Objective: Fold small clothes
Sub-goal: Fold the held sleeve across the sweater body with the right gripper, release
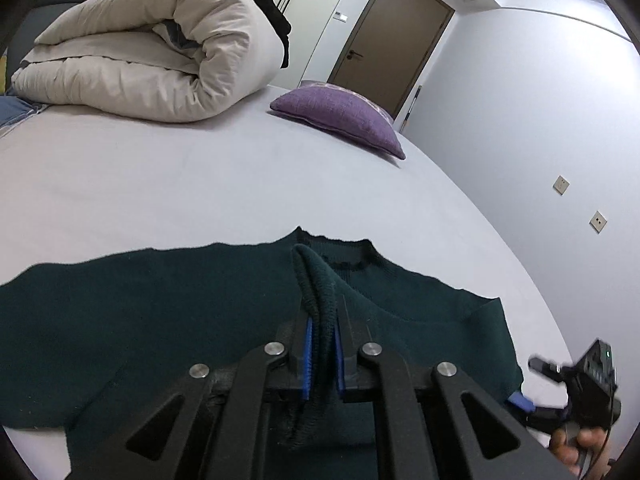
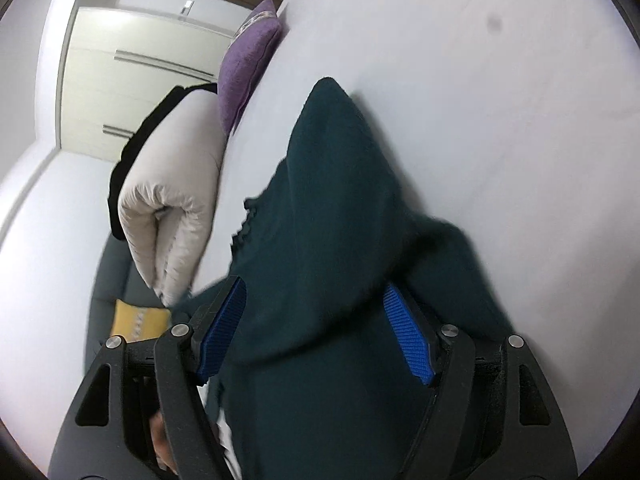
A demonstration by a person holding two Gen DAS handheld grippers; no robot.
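Note:
A dark green knitted sweater point(image 1: 160, 312) lies spread across the white bed point(image 1: 200, 184), neckline at the far side. My left gripper point(image 1: 322, 320) is shut on a ribbed fold of it, which stands up between the blue pads. In the right wrist view the sweater point(image 2: 320, 200) runs between and beneath the fingers of my right gripper point(image 2: 312, 284). That gripper is open, both blue pad faces bare. The left wrist view shows the right gripper point(image 1: 576, 392) at the sweater's right edge, held by a hand point(image 1: 576, 444).
A rolled beige duvet point(image 1: 152, 60) lies at the bed's far left, with a purple cushion point(image 1: 344, 116) at the far right edge. A brown door point(image 1: 392, 36) is beyond. The right wrist view shows a wardrobe point(image 2: 132, 72) and a yellow cushion point(image 2: 138, 320).

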